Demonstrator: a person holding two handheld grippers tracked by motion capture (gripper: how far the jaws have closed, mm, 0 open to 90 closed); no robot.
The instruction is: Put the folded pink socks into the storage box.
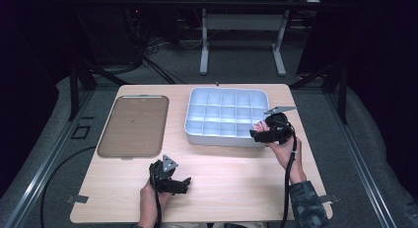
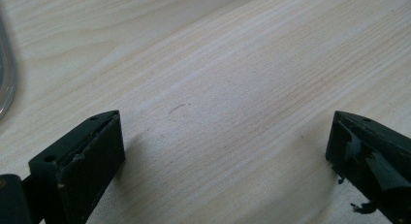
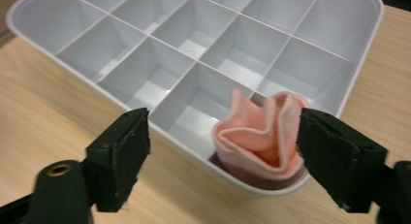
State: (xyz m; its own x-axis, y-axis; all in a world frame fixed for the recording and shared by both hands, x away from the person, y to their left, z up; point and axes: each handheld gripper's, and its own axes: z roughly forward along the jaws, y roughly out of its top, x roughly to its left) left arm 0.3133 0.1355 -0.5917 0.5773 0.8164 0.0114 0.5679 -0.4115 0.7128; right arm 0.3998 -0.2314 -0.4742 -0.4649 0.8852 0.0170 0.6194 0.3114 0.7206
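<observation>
Right gripper view: a folded pink cloth (image 3: pixel 264 136) sits bunched in the near corner compartment of the white divided tray (image 3: pixel 58 20), its upper folds standing above the rim. The right tongs (image 3: pixel 223 156) stand spread, one pad just beside the cloth on one side, neither pressing it. From the high view, the left tongs (image 1: pixel 178 184) rest spread over bare desk (image 1: pixel 231 188), well apart from the tray, with a brown flat tray (image 1: pixel 133 125) lying to the left. The cloth looks light, soft and limp, likely to sag and unfold if lifted by a single layer. Pinching across the thick stack of folds at the top should hold it best.
</observation>
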